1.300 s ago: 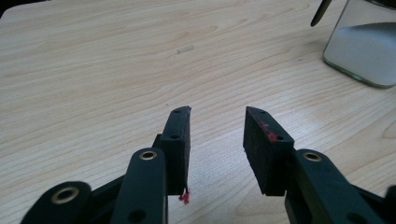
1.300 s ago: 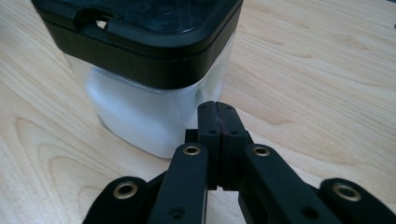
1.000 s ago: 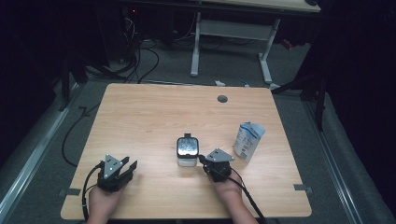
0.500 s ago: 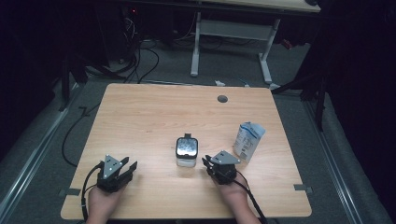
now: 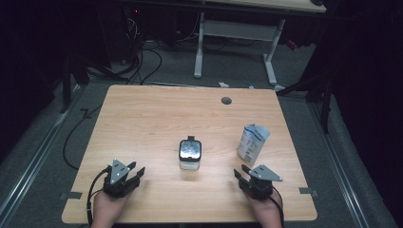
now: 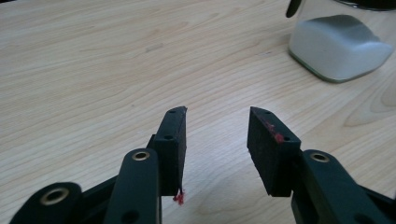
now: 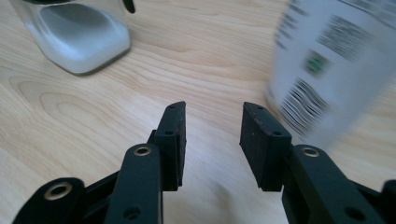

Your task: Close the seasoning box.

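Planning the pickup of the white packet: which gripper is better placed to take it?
Probably the right gripper: its jaws are open and the packet stands just ahead. The left gripper sits beyond the jar.

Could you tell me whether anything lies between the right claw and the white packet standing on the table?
Nothing does: the right gripper view shows bare wood between the open right claw and the white packet.

jar top cropped, pouch blurred
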The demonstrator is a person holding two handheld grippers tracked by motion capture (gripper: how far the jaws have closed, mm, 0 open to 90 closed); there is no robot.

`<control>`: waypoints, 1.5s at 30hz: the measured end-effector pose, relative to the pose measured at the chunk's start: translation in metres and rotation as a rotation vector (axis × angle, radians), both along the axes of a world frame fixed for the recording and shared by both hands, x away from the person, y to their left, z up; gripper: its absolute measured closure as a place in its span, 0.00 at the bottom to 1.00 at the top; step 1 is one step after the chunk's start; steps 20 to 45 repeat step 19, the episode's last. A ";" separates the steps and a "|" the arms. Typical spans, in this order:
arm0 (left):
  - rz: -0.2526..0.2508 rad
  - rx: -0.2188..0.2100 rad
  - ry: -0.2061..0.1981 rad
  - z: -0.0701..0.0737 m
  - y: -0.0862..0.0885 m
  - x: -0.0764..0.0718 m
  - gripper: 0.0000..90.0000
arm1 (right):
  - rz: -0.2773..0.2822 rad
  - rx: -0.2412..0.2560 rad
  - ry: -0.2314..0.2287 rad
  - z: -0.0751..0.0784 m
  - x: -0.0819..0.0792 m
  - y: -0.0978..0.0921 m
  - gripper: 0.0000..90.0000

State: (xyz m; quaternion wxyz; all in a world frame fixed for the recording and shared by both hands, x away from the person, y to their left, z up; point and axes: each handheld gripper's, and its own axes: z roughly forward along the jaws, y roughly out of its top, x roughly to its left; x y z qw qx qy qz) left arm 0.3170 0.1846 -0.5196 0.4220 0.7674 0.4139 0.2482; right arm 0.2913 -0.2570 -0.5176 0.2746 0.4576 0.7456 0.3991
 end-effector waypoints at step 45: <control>-0.016 0.006 0.015 -0.002 -0.006 0.001 0.64 | -0.005 -0.018 -0.009 -0.003 -0.009 -0.007 0.64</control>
